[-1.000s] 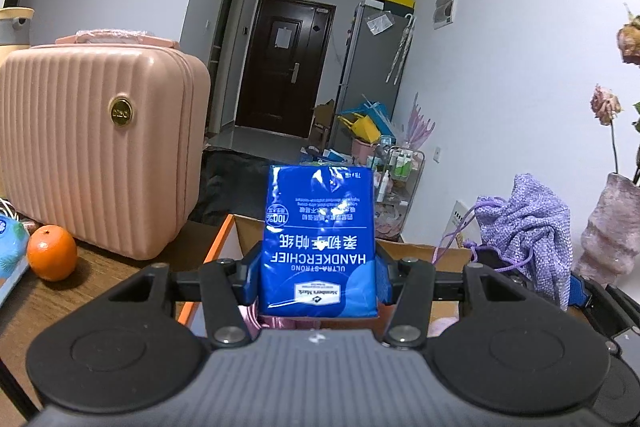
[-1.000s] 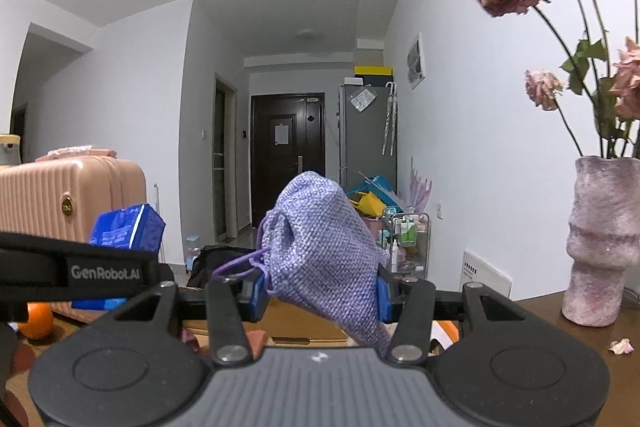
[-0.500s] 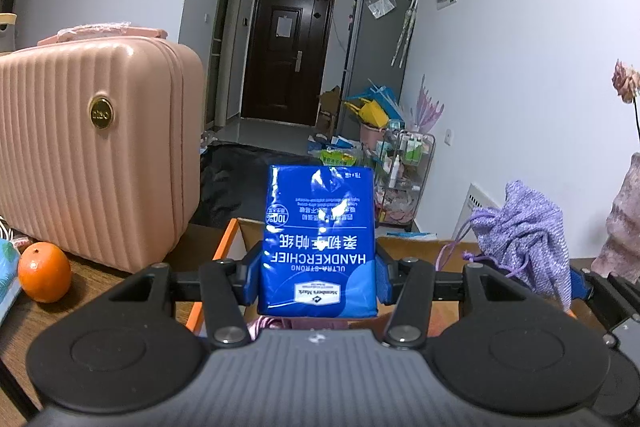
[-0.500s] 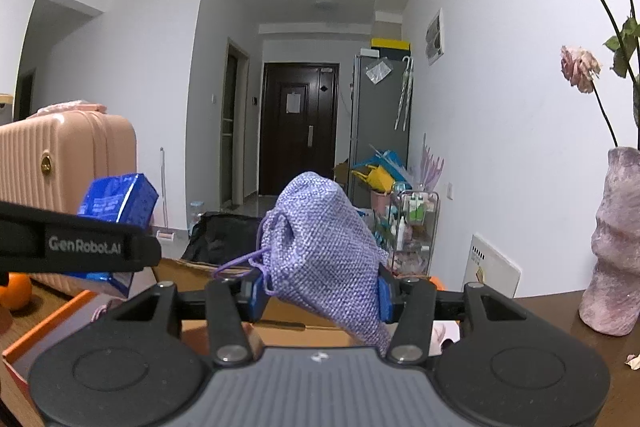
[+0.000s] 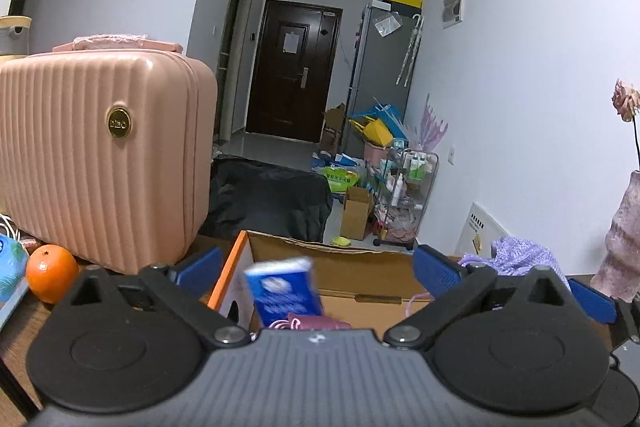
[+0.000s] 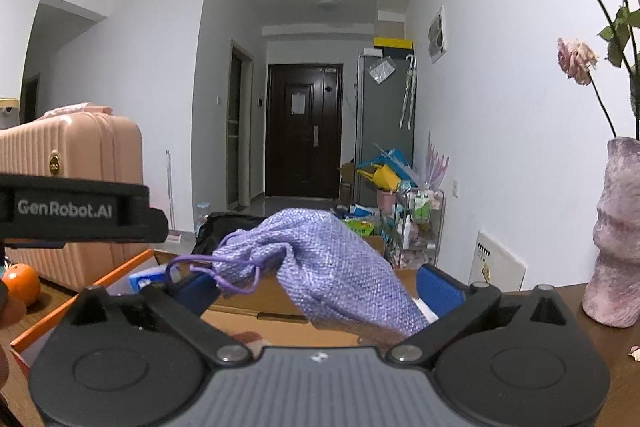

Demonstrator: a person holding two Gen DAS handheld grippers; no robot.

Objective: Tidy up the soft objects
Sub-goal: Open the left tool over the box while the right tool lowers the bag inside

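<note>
My left gripper (image 5: 318, 269) hangs over an open cardboard box (image 5: 360, 263) with an orange rim, and its jaws are opening wide. The blue handkerchief pack (image 5: 284, 291) is free of the pads, tilted and blurred, low inside the box beside a pink item (image 5: 316, 321). My right gripper (image 6: 318, 287) is also opening over the box (image 6: 248, 303). The purple woven drawstring pouch (image 6: 328, 259) sags sideways between its spread blue pads, no longer pinched. In the left wrist view the pouch (image 5: 520, 261) shows at the right. The pack (image 6: 146, 279) shows low left in the right wrist view.
A ribbed pink suitcase (image 5: 100, 163) stands on the wooden table left of the box, with an orange (image 5: 52, 279) before it. A pink vase (image 6: 616, 247) of dried roses stands at the right. Beyond the table lie a dark bag, a cart and a hallway door.
Both grippers went from shut to wide open. The blue pack dropped from the left jaws into the box. The purple pouch slumped down between the right jaws.
</note>
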